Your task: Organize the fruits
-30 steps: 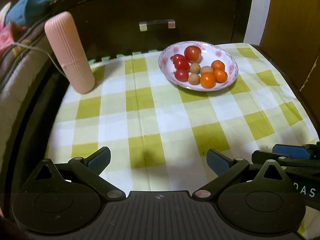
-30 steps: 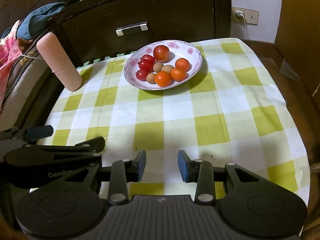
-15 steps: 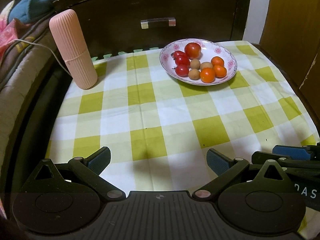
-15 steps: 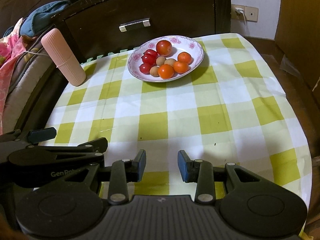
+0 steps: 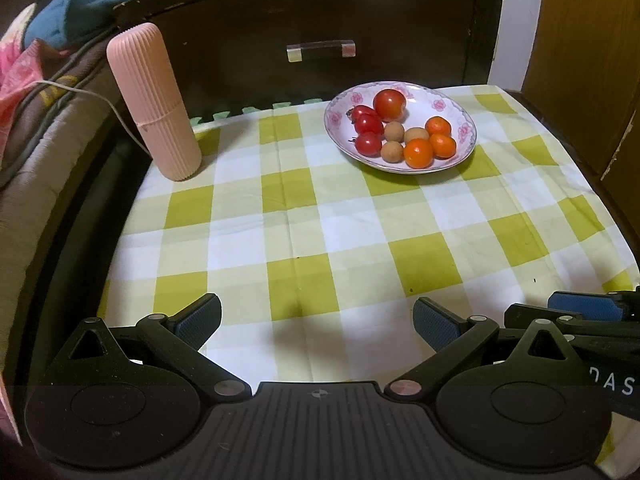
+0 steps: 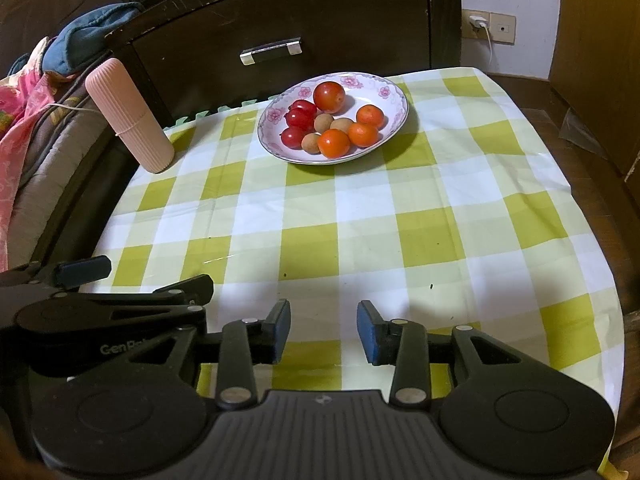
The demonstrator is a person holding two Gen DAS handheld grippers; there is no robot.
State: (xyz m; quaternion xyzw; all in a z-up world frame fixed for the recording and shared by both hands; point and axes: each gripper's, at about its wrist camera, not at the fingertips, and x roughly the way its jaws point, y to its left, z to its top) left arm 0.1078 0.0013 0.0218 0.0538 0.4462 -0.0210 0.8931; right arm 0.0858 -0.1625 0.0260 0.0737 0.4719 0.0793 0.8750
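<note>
Hovering over checked cloth [image 6: 400, 216]: left gripper [image 5: 316, 322] spread wide, empty; right gripper [image 6: 323, 330] narrowly parted, empty. Left gripper body reads "GenRo", rest hidden.

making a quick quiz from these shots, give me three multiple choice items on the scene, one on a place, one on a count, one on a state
1. Where does the pink ribbed tube stand?
A. on the plate
B. at the far left corner of the checked cloth
C. between the right gripper's fingers

2. How many orange fruits lie on the plate?
A. one
B. three
C. six

3. How does the left gripper stand?
A. open and empty
B. shut on a tomato
C. shut on the tube

Key: 1 B, it stands upright on the checked cloth, left of the plate. 2 B, three orange fruits sit at the plate's near right side. 3 A, only cloth shows between its spread fingers.
</note>
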